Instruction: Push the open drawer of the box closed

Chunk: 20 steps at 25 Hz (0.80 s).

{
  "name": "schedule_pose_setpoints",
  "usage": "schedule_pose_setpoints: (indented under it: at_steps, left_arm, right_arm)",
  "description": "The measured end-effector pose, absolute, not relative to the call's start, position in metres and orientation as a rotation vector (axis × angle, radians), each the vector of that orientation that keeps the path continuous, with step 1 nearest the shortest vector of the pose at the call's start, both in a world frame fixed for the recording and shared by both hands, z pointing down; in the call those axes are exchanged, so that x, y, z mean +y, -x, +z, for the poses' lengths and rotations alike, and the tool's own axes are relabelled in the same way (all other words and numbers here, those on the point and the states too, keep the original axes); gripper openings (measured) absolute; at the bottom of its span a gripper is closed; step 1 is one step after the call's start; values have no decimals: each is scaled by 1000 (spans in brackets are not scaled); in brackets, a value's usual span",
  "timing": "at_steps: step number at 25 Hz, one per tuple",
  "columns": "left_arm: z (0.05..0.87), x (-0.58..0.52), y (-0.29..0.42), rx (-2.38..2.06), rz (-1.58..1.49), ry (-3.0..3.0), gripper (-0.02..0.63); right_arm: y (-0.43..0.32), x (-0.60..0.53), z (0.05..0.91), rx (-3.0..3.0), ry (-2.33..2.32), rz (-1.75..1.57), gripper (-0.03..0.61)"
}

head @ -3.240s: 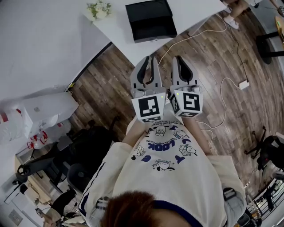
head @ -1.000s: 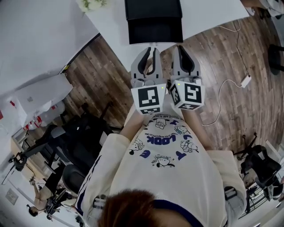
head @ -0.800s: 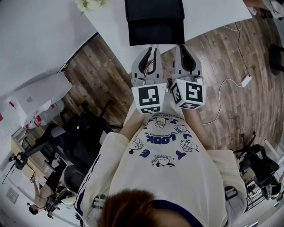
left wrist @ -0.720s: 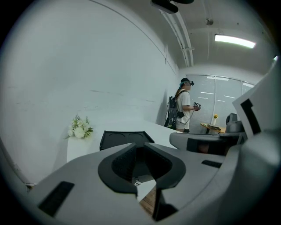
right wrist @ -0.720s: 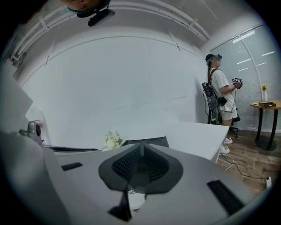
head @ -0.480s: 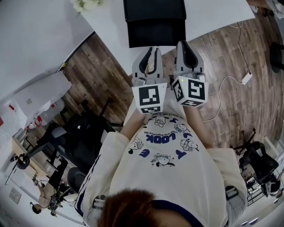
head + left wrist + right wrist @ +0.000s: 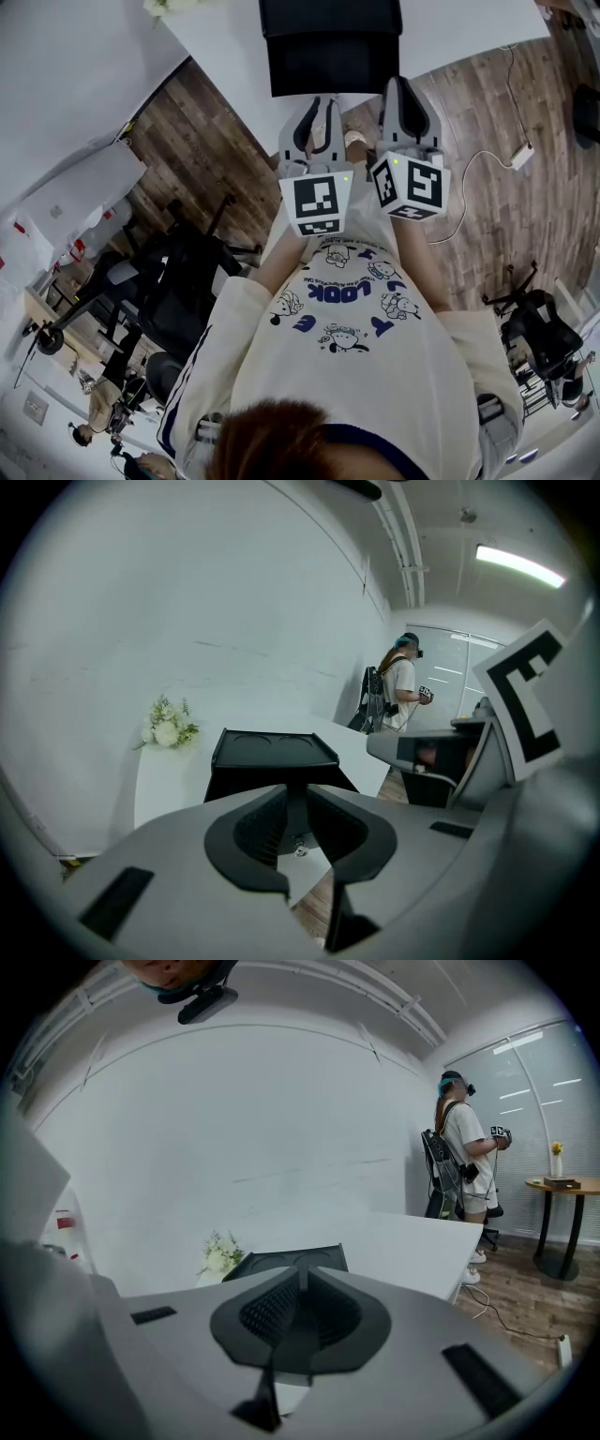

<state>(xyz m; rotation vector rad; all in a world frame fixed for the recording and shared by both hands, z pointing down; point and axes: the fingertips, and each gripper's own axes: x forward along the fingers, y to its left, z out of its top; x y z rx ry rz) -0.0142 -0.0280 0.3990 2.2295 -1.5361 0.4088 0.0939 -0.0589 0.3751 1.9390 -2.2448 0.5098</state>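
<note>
A black box (image 7: 328,17) stands on the white table (image 7: 225,52), and its open drawer (image 7: 333,67) sticks out toward me. In the head view both grippers are held side by side just short of the table's near edge. My left gripper (image 7: 317,103) points at the drawer front, jaws shut and empty. My right gripper (image 7: 400,82) is a little farther forward at the drawer's right corner, also shut on nothing. The box (image 7: 272,750) shows over the joined jaws of the left gripper (image 7: 295,794). Its lid (image 7: 291,1260) shows past the right gripper (image 7: 302,1277).
A small bunch of white flowers (image 7: 167,726) sits on the table left of the box. Another person (image 7: 464,1152) stands beyond the table's far right. A round side table (image 7: 562,1185), a floor cable (image 7: 487,178) and dark chairs (image 7: 178,281) stand around.
Both grippers have come forward toward the box. The right one has moved ahead of the left, and the box now sits closer in the head view.
</note>
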Motion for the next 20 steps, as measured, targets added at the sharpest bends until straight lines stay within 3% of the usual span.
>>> schedule_pose_setpoints:
  at_steps: [9,20]
  left_arm:
    - [425,-27,13,-1522,471,-2159,66]
    - [466,-21,-3,-1440,533,-2108,137]
  right_arm:
    - [-99,-70,385,-2231,-1912,522,44]
    - [-99,-67,401,-2232,-1859,543,44]
